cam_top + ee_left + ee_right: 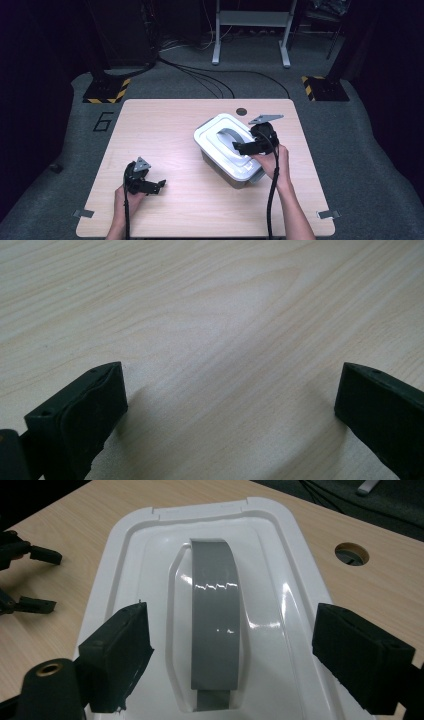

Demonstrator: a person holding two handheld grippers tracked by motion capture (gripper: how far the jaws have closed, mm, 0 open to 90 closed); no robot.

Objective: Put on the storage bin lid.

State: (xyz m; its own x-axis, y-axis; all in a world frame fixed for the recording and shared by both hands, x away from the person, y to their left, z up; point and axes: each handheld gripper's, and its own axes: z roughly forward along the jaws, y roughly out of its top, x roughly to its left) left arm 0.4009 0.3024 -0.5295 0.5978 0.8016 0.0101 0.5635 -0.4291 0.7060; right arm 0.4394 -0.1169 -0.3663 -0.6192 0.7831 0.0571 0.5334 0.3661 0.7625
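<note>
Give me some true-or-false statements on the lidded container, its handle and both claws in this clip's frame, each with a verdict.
1. The white plastic lid sits on the container. True.
2. The right claw is clamped on the grey strap handle. False: its jaws stand open on either side of the handle, not pressing it.
3. The left claw holds a cloth. False: it is open over the bare light wooden table.
4. The handle runs along the lid's middle. True.

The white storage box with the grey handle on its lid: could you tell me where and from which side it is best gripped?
Grip the grey handle at its arched middle, coming from above with one pad on each long edge. The strap rises out of a recess in the white lid, leaving room beside it. The right tongs already hang open astride it, touching neither edge. This looks the likeliest hold.
</note>
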